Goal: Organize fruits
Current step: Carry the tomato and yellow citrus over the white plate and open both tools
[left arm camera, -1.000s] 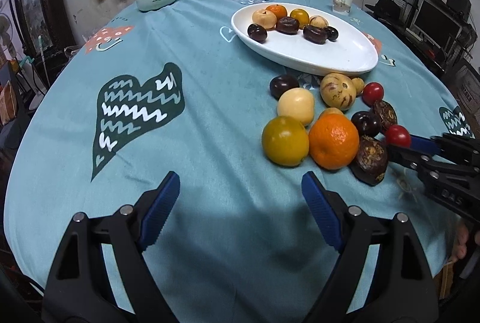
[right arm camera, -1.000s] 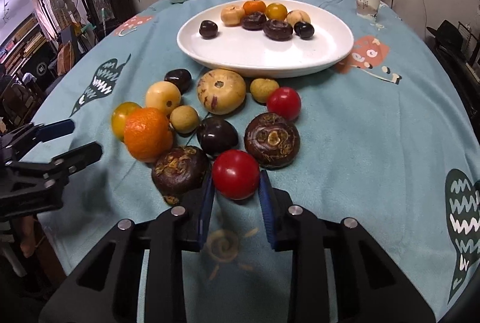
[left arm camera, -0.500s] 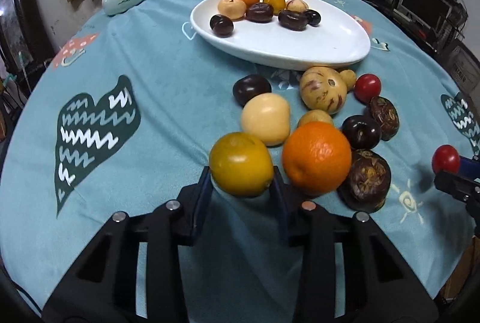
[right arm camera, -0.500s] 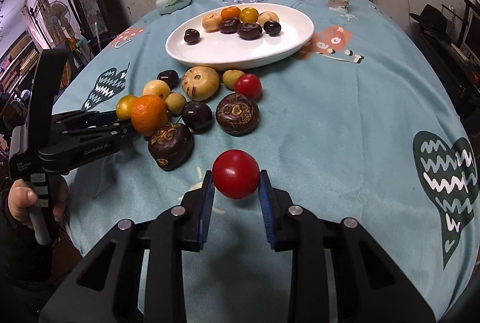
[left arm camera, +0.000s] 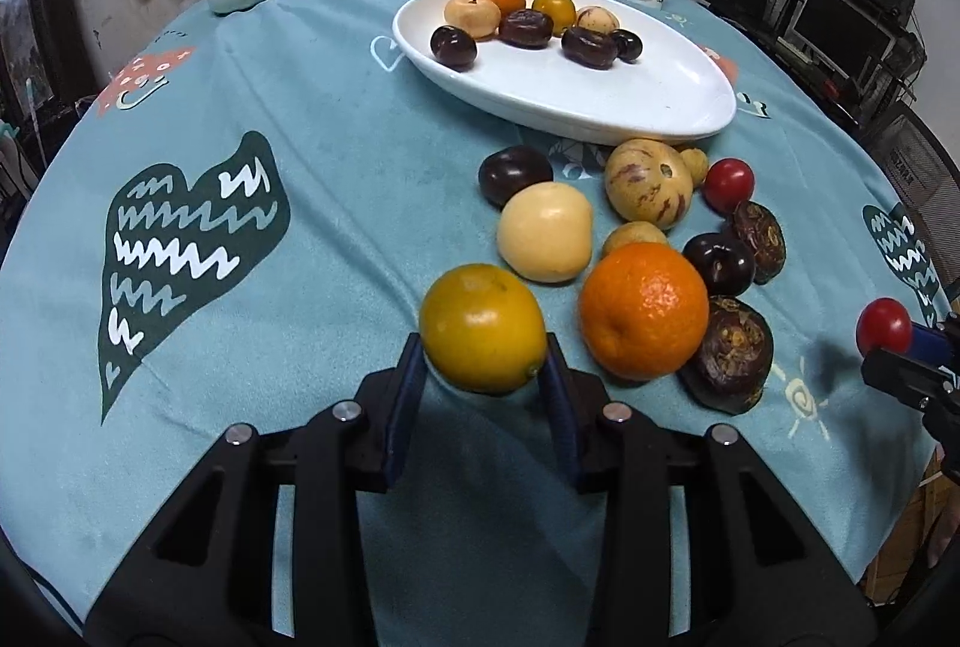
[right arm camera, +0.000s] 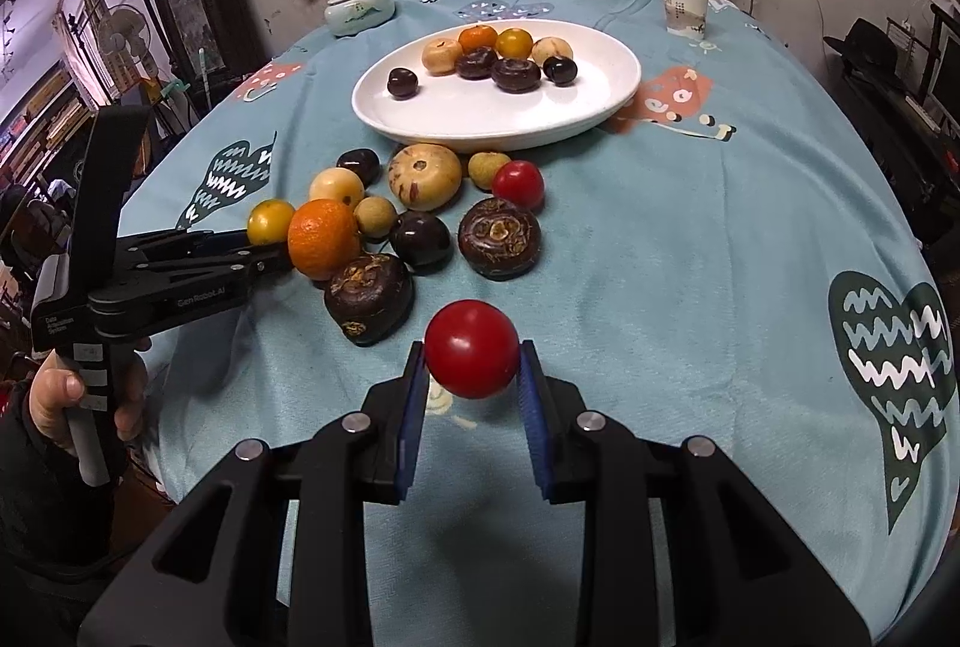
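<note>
- Both tongs are closed on fruit: the left tongs (left arm camera: 485,368) grip a yellow fruit (left arm camera: 483,328), the right tongs (right arm camera: 472,376) grip a red tomato (right arm camera: 471,349).
- On the table (left arm camera: 336,203), the white plate (left arm camera: 630,92) already holds some fruits at its far end.
- Loose fruits lie in a group just before the plate.
- The orange (left arm camera: 644,309) is just beside the yellow fruit; I think it may roll if touched.
- The round tomato may slip from the pads.

Yellow-green citrus (left arm camera: 483,328) pinched just above the cloth, round red fruit (right arm camera: 472,350) likewise gripped, orange (left arm camera: 643,311) amid loose fruits, white plate (right arm camera: 456,119) holding eight fruits
</note>
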A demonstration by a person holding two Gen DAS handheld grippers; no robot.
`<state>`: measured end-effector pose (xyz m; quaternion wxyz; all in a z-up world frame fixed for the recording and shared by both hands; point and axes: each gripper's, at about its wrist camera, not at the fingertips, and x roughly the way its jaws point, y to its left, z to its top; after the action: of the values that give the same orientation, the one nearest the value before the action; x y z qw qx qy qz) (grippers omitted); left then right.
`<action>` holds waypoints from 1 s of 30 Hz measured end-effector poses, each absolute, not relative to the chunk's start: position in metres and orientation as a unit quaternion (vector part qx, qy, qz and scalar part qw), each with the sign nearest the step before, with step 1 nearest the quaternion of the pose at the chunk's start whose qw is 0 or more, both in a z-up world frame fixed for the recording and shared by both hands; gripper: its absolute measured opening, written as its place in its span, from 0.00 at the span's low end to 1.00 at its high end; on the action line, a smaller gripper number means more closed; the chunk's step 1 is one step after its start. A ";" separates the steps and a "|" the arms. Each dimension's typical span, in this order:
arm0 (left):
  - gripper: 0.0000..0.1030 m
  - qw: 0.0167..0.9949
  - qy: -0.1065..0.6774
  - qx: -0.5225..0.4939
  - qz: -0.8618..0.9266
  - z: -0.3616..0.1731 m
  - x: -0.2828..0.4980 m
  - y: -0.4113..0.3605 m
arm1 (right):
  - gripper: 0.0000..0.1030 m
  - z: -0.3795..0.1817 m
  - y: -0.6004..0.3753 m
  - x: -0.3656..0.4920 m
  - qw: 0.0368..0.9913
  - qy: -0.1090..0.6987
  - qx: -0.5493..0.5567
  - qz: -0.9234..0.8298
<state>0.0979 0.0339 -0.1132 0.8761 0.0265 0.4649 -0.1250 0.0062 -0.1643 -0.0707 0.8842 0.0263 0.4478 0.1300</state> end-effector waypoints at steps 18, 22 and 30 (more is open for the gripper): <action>0.36 0.883 0.452 0.029 -0.123 -0.106 0.072 0.046 | 0.29 -0.078 -0.162 0.005 0.878 0.457 0.035 0.141; 0.36 0.884 0.451 0.038 -0.118 -0.105 0.085 0.040 | 0.29 -0.078 -0.164 0.005 0.879 0.456 0.038 0.138; 0.38 0.881 0.452 0.080 -0.117 -0.105 0.113 0.023 | 0.29 -0.077 -0.166 0.006 0.878 0.456 0.040 0.139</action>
<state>0.1134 0.0234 -0.1049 0.8809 0.0798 0.4516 -0.1166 0.0058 -0.1659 -0.0773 0.8781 0.0404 0.4561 0.1389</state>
